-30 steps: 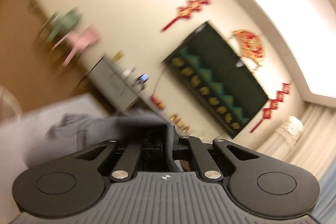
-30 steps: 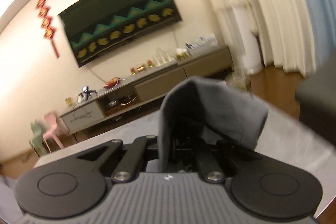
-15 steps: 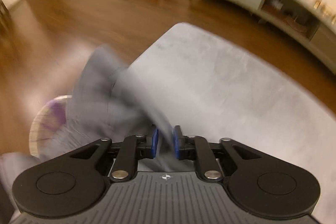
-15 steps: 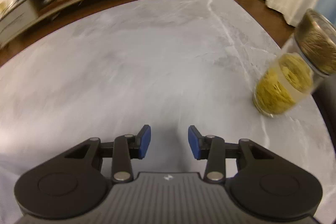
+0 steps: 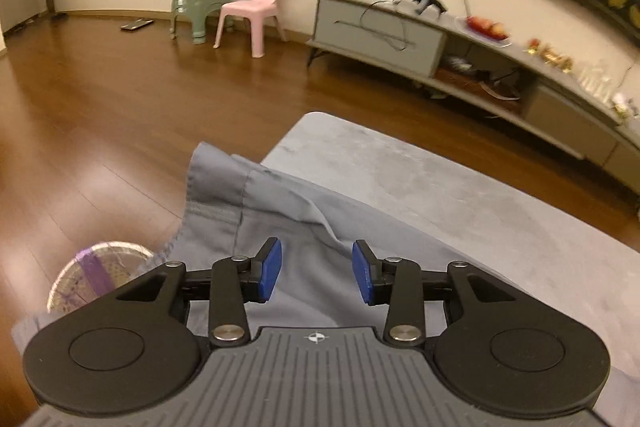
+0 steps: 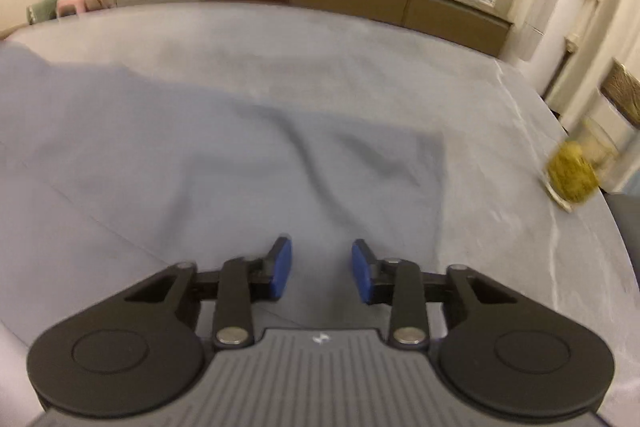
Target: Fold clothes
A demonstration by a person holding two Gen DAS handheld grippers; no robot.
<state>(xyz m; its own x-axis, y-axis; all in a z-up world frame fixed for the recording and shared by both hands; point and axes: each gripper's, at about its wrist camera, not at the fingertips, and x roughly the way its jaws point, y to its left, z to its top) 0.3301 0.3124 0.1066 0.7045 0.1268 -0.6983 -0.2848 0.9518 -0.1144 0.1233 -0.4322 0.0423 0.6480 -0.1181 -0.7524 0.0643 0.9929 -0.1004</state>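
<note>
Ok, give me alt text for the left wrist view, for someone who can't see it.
The left gripper hovers with jaws open over a grey garment lying wrinkled on a grey table, one end hanging past the table's edge. Beyond are a wood floor, a woven basket, two small plastic chairs and a long low cabinet.

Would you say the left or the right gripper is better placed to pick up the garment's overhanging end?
Left gripper: open jaws sit beside the grey garment end overhanging the table edge.
</note>
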